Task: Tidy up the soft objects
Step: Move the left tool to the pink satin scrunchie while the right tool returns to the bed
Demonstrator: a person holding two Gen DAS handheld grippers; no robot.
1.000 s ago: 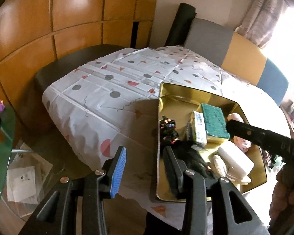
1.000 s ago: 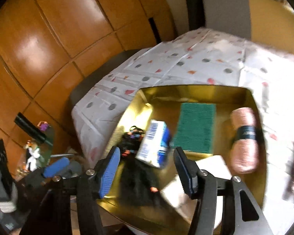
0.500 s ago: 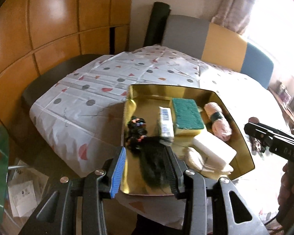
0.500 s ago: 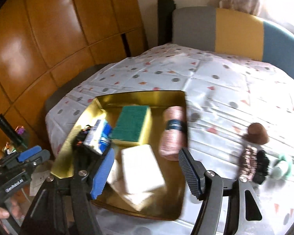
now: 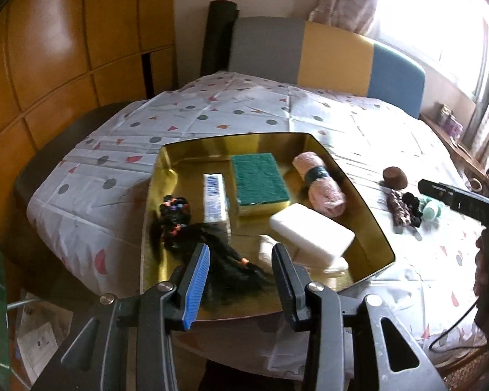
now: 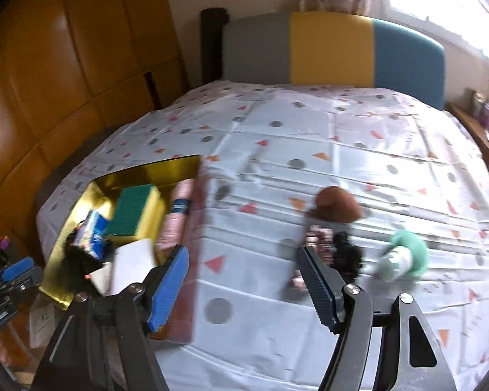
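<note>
Right tool (image 6: 243,288) near brown scrunchie (image 6: 337,208)

Glossy orange-brown wood panelling (image 5: 65,65) along the left wall, dark seams between panels, pale glare patches on it. Plain cream wall (image 5: 192,0) at far centre. Dark upright cylinder (image 5: 220,36) leaning against that wall. Upholstered chair back (image 6: 332,49) at the far edge of the worktop, in grey, yellow and blue bands left to right. Worktop under a white cloth (image 6: 342,150) printed with grey dots and red-orange triangles, creased in a grid. Patterned curtain (image 5: 348,0) at far right beside an overexposed window (image 5: 440,26); strong daylight from the right. Papers on the floor (image 5: 39,342) at near left.
</note>
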